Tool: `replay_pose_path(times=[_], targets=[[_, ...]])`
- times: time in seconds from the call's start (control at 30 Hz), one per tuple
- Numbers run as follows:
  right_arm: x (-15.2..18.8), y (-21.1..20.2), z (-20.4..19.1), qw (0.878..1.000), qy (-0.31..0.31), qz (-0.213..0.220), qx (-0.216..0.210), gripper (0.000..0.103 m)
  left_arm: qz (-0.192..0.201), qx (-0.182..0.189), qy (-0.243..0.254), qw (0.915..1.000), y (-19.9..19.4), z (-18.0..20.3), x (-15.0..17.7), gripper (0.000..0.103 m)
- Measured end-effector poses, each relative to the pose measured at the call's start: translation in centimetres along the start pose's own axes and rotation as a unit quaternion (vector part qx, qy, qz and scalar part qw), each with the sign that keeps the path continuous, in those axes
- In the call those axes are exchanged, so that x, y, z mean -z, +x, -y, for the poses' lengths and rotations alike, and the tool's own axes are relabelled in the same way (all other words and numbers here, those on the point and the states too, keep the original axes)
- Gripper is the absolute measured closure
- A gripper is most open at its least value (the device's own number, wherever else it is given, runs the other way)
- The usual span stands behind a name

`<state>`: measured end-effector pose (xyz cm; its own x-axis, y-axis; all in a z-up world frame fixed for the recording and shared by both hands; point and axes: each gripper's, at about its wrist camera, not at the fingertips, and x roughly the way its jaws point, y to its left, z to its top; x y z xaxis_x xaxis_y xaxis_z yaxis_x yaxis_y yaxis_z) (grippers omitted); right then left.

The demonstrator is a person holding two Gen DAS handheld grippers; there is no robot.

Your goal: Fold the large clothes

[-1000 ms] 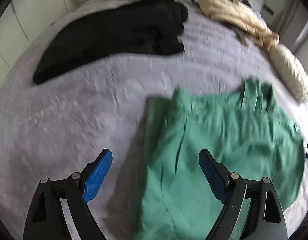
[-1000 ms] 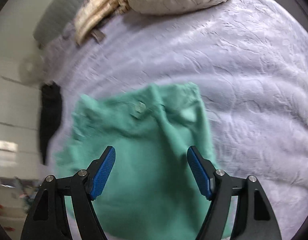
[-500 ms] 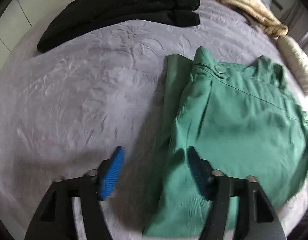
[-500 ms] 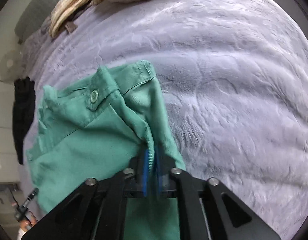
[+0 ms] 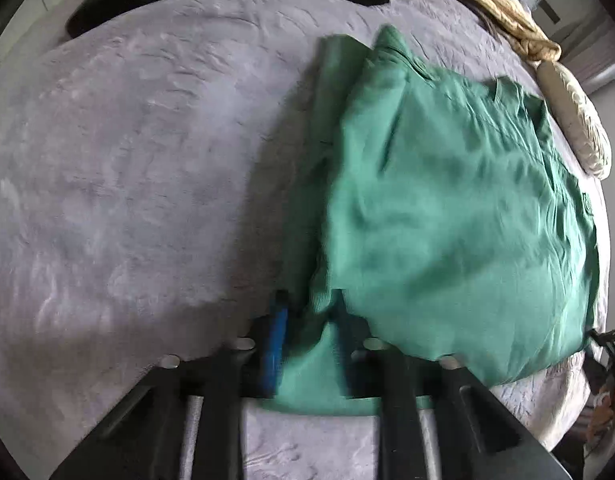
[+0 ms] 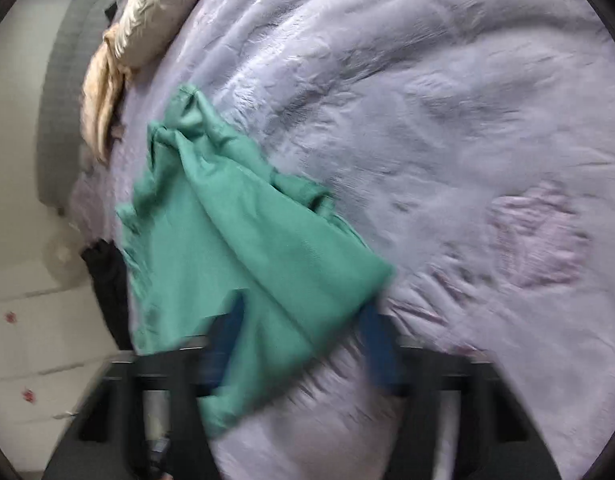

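On the left, the left gripper [image 5: 307,340] has its fingers drawn in on a bunched near edge of the green garment [image 5: 447,208], with cloth between the blue pads; the frame is blurred, so how firm the hold is I cannot tell. The risk I judge here: a thin pinch on only the top layer could slip, or lift one layer and spoil the fold. The garment lies on the grey bed [image 5: 127,180], mostly folded into a thick panel, its collar end far from the gripper, creased and soft. To the right, the right gripper [image 6: 303,340] has its fingers spread wide, gripping nothing, though cloth [image 6: 247,248] drapes across them; a snagged pad could drag the pile askew
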<state>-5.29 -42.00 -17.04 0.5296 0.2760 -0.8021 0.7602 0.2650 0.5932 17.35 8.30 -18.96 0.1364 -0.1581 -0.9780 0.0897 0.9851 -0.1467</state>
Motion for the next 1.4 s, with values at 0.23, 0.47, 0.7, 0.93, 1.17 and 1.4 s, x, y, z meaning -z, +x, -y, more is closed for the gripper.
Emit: replay_pose_path(times=[0.23,0.47,0.7,0.93,1.17,1.4], targets=[[0.5,-0.2,-2.0,0.990,-0.097,-0.005,0.098,0.100,0.015,0.000,0.033,0.9993,-0.7,-0.6,2.3,0.093],[0.5,0.7,-0.4,0.991,-0.081,-0.019,0.102,0.099,0.000,-0.028,0.024,0.9993,-0.2,-1.8,4.1,0.093],[1.6,-4.8,-5.1,0.983,-0.149,0.057,0.091,0.095,0.076,-0.030,0.029,0.9962,-6.1,-1.0,0.5,0.093],[-1.4,1.2,-13.7,0.965,-0.244,0.051,0.086,0.095,0.099,-0.021,0.058,0.9932,-2.9,3.9,-7.1,0.093],[-4.7,6.2,-11.5,0.967,-0.219,0.030,0.128,0.100,0.076,-0.065,0.062,0.9931,1.5,3.8,-7.2,0.093],[-5.2,4.3,-10.4,0.970,-0.212,0.028,0.116,0.100,0.069,-0.093,0.072,0.9907,-0.8,2.7,-6.3,0.093]])
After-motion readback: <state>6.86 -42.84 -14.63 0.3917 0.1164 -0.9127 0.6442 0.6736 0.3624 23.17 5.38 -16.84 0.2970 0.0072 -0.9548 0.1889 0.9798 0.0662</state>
